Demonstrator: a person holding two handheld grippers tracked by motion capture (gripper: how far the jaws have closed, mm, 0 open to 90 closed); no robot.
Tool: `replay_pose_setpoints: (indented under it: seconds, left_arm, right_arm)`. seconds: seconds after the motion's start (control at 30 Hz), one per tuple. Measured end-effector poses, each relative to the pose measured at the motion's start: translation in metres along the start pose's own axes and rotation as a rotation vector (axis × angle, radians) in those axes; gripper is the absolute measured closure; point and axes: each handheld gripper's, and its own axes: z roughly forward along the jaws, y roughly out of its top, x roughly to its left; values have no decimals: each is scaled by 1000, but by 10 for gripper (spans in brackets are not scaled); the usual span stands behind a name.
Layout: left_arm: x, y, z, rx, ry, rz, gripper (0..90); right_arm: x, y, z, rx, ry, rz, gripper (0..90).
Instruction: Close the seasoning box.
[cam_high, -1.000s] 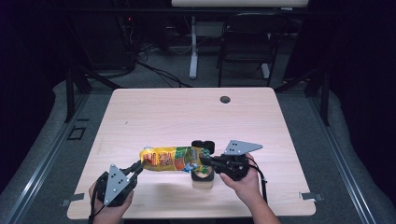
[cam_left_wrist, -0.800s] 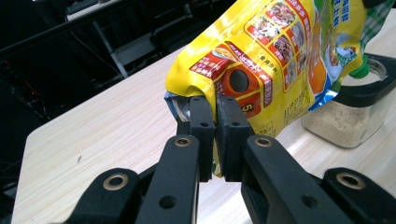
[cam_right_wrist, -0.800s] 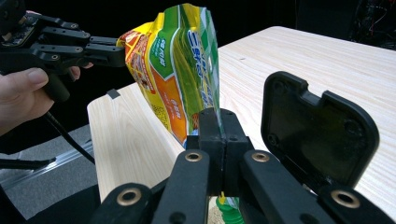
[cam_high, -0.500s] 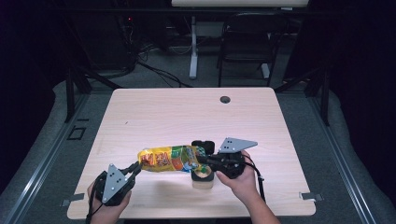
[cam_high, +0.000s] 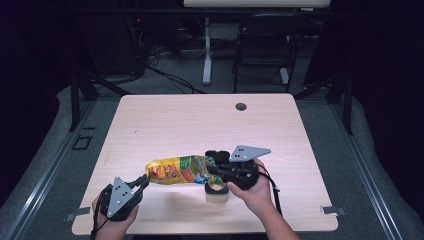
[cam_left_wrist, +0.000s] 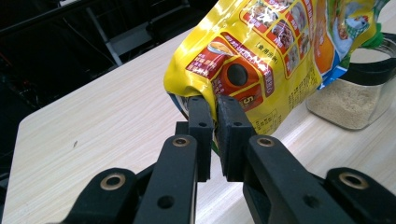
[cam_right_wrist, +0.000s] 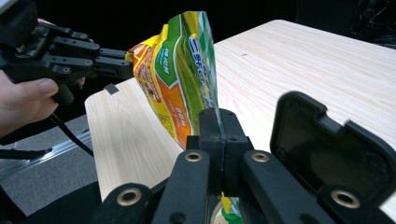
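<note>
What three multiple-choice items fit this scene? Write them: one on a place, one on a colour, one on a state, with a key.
1. Where is the clear jar?
A. under the bag's open end
B. at the table's far edge
C. on the floor

2. What is the main colour of the bag?
A. blue
B. yellow
C. white

3. How is the left gripper?
A. wide open
B. shut on the bag
C. lying on the table

Key: 1 A, the jar stands on the table below the end that the right gripper pinches; 2 B, yellow covers most of it; 3 B, its jaws clamp the bag's bottom edge.
</note>
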Motion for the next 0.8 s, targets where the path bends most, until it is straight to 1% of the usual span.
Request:
replay_pose_setpoints:
  seconds: [0.07, 0.13, 0.17, 0.23, 0.43, 0.5, 0.67, 0.73, 0.8]
  left_arm:
    - [1, -1, 0, 1, 1, 0, 851]
    - [1, -1, -1, 3, 4, -2, 848]
    - [2, -1, -2, 1, 3, 0, 846]
    - [2, -1, -3, -3, 6, 2, 845]
    - [2, -1, -5, -7, 18, 4, 834]
    - [2, -1, -4, -7, 21, 6, 824]
    - [2, -1, -4, -3, 27, 11, 808]
    - [2, -2, -4, 0, 28, 15, 803]
    - [1, -2, -3, 3, 33, 13, 798]
  right_arm:
    - [1, 1, 1, -4, 1, -1, 900]
    - [2, 6, 1, 4, 4, -10, 900]
    - [3, 11, 0, -3, 18, -6, 900]
    - [3, 12, 0, -4, 20, -7, 900]
    - [6, 22, -3, -34, 49, -2, 900]
    - [10, 26, -5, -43, 54, -12, 900]
    - [11, 32, -6, -50, 58, -15, 900]
    - [11, 32, -6, -55, 58, -9, 900]
    - [11, 34, -6, -52, 55, -17, 900]
